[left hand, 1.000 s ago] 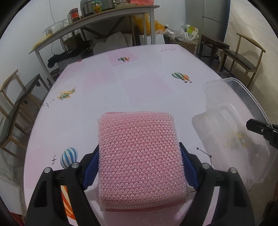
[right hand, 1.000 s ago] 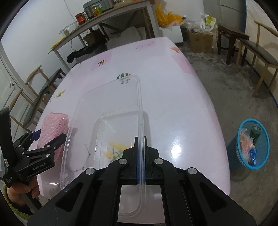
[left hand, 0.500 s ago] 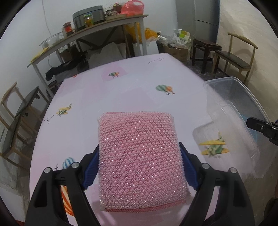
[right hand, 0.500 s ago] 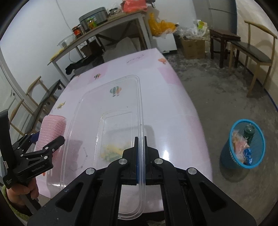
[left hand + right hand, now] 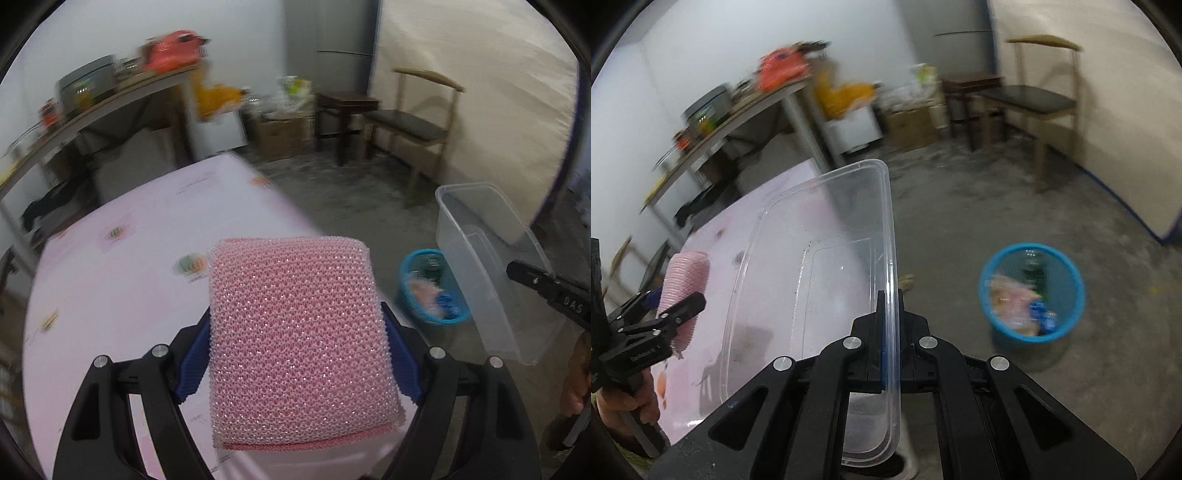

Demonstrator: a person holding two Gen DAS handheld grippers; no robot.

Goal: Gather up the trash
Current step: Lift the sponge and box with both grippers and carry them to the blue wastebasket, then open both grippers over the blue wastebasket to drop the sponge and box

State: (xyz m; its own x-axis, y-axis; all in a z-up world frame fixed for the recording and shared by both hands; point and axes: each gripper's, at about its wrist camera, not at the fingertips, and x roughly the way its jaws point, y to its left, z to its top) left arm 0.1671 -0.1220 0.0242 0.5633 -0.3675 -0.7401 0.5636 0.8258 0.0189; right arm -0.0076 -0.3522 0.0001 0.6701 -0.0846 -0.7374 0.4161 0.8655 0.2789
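My left gripper (image 5: 295, 332) is shut on a pink mesh sponge (image 5: 295, 332), held above the near right part of the pink table (image 5: 129, 258); the sponge also shows in the right wrist view (image 5: 683, 291). My right gripper (image 5: 888, 317) is shut on the rim of a clear plastic container (image 5: 827, 258), held in the air past the table's right edge; the container also shows in the left wrist view (image 5: 487, 266). A blue trash basket (image 5: 1030, 291) with wrappers and a bottle stands on the floor to the right, also seen in the left wrist view (image 5: 428, 291).
The concrete floor (image 5: 960, 206) lies right of the table. A wooden chair (image 5: 417, 125) and a dark stool (image 5: 343, 107) stand by the far wall. A cluttered grey side table (image 5: 92, 107) and cardboard boxes (image 5: 277, 133) are at the back.
Both grippers have swung right and away from the table with their loads. The container has left the tabletop and hangs over the floor; the trash basket has come closer in both views.
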